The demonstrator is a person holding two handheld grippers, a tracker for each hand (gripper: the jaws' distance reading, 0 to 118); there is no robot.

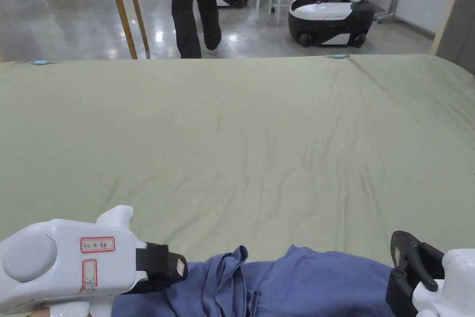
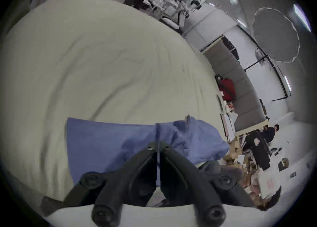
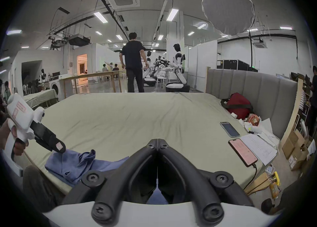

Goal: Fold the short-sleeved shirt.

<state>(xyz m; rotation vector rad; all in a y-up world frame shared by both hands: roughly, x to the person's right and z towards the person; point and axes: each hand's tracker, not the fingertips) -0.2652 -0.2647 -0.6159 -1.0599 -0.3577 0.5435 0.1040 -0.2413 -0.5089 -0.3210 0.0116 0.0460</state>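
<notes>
Your left gripper [image 2: 158, 145] had pinched the blue shirt [image 2: 106, 143] on the bed [image 1: 259, 137]. Your right gripper [image 3: 157, 142] was closed too, seemingly gripping shirt fabric underneath.

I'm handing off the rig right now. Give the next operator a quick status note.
Left gripper: jaws together with a thin edge of the blue shirt between them.
Right gripper: jaws closed; whether cloth is pinched, I can't tell.
The shirt lies bunched at the near edge of the green bed sheet, between both grippers.
Done: no neat fold visible.
Left: spread it flat, then fold sleeves and body.
</notes>
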